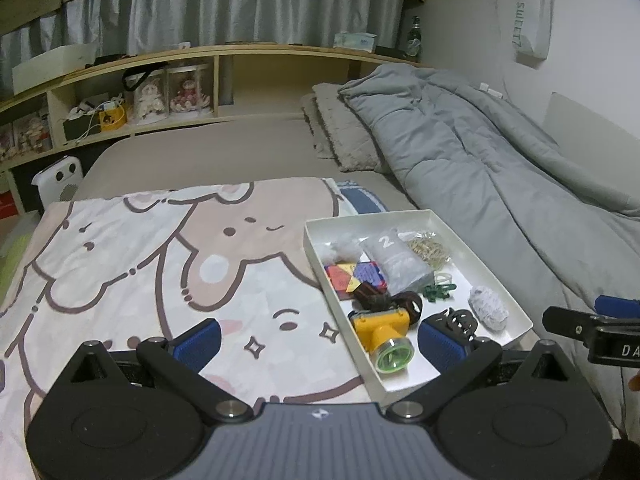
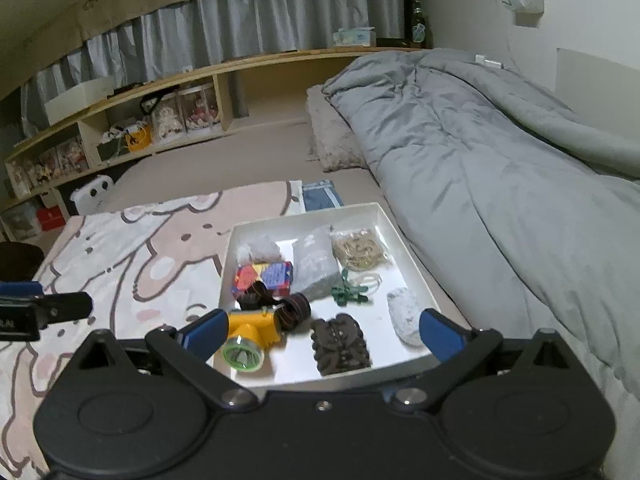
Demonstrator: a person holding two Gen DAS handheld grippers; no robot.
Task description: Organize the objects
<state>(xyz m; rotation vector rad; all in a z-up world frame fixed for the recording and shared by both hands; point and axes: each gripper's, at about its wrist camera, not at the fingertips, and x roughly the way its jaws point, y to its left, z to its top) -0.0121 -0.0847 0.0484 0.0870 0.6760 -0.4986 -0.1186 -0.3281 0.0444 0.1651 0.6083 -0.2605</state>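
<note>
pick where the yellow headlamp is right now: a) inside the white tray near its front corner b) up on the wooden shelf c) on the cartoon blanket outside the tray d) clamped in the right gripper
a, the yellow headlamp lies inside the white tray at its near corner, lens toward the camera, and both the right gripper and left gripper are open and hold nothing.

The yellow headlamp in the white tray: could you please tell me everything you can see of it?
The headlamp has a boxy yellow body that looks like plastic, with a round lens in a green-tinted ring pointing toward the cameras. A dark strap trails behind it toward the colourful box. It lies in the tray at the near left corner, by the wall. Neither claw touches it; both are open.
</note>
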